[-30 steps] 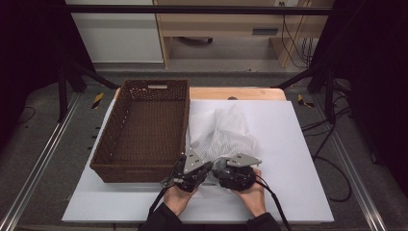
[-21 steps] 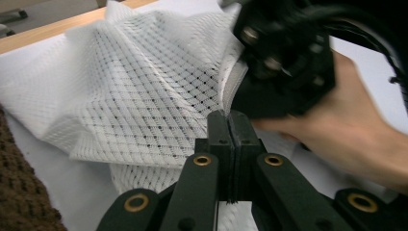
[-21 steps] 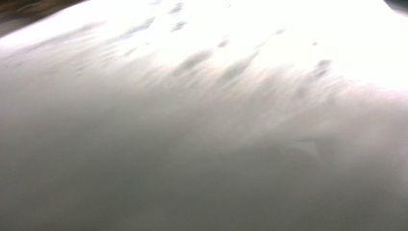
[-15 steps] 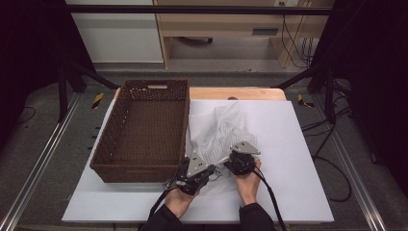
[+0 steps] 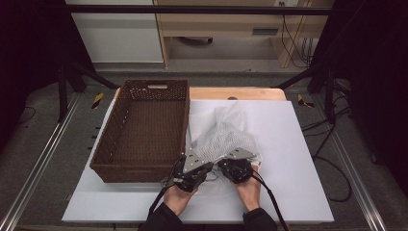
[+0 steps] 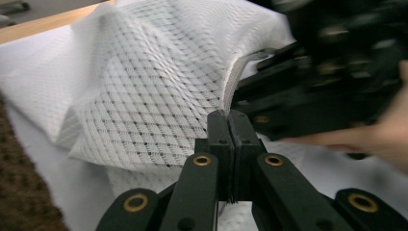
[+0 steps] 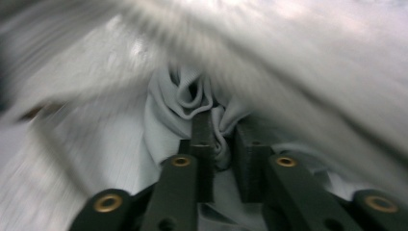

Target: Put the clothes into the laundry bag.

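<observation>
On the white board (image 5: 298,159), just right of the brown basket (image 5: 144,130), lies my white net bag (image 5: 223,137); my left gripper (image 6: 230,126) pinches its edge tight; my right gripper (image 7: 225,139) sits part-open around grey cloth (image 7: 180,103) inside the bag; I think the packing is only half done.

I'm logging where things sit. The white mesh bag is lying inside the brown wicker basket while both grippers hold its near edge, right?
Not quite. The white mesh bag lies on the white board to the right of the brown wicker basket, not inside it; the high view shows this. The left gripper and the right gripper are at its near edge, as you said.
</observation>
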`<control>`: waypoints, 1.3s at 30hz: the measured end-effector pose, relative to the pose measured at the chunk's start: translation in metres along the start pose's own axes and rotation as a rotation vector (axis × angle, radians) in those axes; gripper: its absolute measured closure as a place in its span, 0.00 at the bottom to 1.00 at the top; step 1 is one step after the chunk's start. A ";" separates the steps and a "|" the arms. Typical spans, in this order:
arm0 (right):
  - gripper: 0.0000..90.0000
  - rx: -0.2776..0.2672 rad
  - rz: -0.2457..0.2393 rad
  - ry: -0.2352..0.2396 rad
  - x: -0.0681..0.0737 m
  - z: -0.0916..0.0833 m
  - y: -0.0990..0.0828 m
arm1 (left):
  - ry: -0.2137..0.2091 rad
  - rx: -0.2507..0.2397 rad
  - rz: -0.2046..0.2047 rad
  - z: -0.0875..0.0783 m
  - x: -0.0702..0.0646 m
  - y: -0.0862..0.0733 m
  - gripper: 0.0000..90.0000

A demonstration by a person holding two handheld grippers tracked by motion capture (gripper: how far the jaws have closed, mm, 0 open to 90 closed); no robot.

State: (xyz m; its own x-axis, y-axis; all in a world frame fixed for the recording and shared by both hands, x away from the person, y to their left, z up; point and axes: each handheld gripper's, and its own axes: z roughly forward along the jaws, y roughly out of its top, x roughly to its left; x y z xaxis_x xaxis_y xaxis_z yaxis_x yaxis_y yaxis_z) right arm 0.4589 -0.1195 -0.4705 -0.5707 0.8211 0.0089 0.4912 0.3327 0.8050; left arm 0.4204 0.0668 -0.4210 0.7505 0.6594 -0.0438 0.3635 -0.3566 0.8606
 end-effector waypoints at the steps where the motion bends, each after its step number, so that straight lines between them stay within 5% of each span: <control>1: 0.92 -0.001 0.000 -0.008 0.000 0.005 0.002 | 0.002 0.001 0.012 0.000 -0.003 0.000 0.98; 3: 0.93 -0.024 0.031 -0.044 0.000 0.016 0.006 | 0.001 0.006 0.021 0.001 -0.005 0.000 0.99; 6: 0.94 -0.080 0.067 -0.203 -0.005 0.028 0.009 | -0.001 0.017 0.030 0.002 -0.007 -0.001 0.99; 7: 0.94 -0.096 0.102 -0.217 -0.010 0.029 0.009 | 0.003 0.021 0.036 0.002 -0.007 -0.002 0.98; 9: 0.92 -0.101 0.124 -0.201 -0.012 0.028 0.010 | 0.004 0.024 0.034 0.003 -0.006 -0.002 0.98; 11: 0.85 -0.109 0.081 -0.175 -0.011 0.019 0.010 | 0.009 0.026 0.027 0.003 -0.004 -0.003 0.98; 13: 0.67 -0.130 0.044 -0.121 -0.010 0.005 0.009 | 0.014 0.024 0.022 0.003 -0.002 -0.003 0.98; 15: 0.50 -0.093 0.025 -0.045 -0.008 -0.007 0.007 | 0.018 0.021 0.019 0.003 -0.002 -0.003 0.98; 19: 0.63 -0.046 -0.015 0.030 -0.002 -0.010 -0.006 | 0.022 0.023 0.020 0.003 0.000 -0.003 0.98; 23: 0.93 0.040 -0.034 -0.010 0.002 0.012 -0.012 | 0.017 0.029 0.023 0.005 -0.001 -0.004 0.98; 25: 0.96 0.028 0.025 -0.009 -0.001 0.019 -0.007 | 0.010 0.027 0.021 0.005 -0.002 -0.004 0.99; 31: 0.97 0.002 0.098 -0.190 -0.003 0.041 0.008 | 0.002 0.027 0.023 0.005 -0.004 -0.004 0.98; 35: 0.91 -0.017 0.092 -0.167 -0.004 0.033 0.005 | 0.003 0.040 0.024 0.007 -0.004 -0.006 0.98; 39: 0.73 -0.043 0.028 -0.090 -0.004 -0.007 -0.007 | 0.007 0.057 0.028 0.010 -0.003 -0.009 0.98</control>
State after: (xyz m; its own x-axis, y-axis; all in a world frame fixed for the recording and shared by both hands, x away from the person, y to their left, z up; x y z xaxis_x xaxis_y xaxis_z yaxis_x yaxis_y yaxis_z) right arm 0.4531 -0.1278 -0.4723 -0.4946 0.8689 -0.0195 0.4763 0.2897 0.8302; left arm 0.4206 0.0611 -0.4338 0.7571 0.6531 -0.0162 0.3731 -0.4120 0.8313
